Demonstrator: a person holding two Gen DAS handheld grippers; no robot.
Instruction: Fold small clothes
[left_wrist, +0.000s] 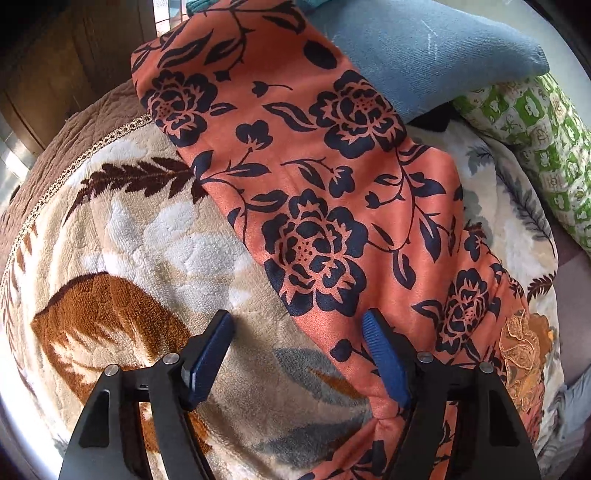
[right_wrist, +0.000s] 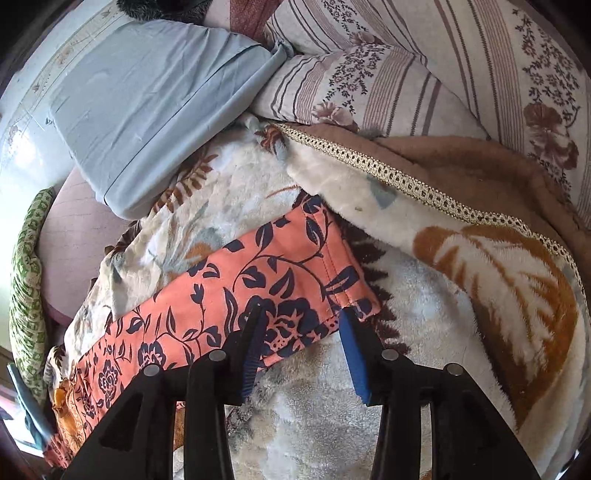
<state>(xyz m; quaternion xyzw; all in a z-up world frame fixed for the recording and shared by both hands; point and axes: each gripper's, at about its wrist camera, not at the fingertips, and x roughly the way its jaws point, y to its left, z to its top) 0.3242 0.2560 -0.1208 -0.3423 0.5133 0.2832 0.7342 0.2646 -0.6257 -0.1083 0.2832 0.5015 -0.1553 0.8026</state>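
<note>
An orange garment (left_wrist: 314, 166) printed with dark blue flowers lies as a long folded strip on a plush leaf-patterned blanket (left_wrist: 147, 240). My left gripper (left_wrist: 297, 317) points down at the strip's near side edge, open; its right finger (left_wrist: 384, 354) is over the cloth and its left finger (left_wrist: 210, 358) is over the blanket. In the right wrist view the garment (right_wrist: 258, 273) ends in a stitched hem. My right gripper (right_wrist: 302, 312) stands open over that hem corner. The corner lies between the blue pads and they do not press on it.
A blue pillow (left_wrist: 424, 55) lies beyond the garment's far end, also the blue pillow (right_wrist: 147, 110) in the right wrist view. A green patterned cloth (left_wrist: 535, 147) sits at the right. Striped floral pillows (right_wrist: 424, 74) and a folded-back blanket edge with gold trim (right_wrist: 424, 184) rise behind.
</note>
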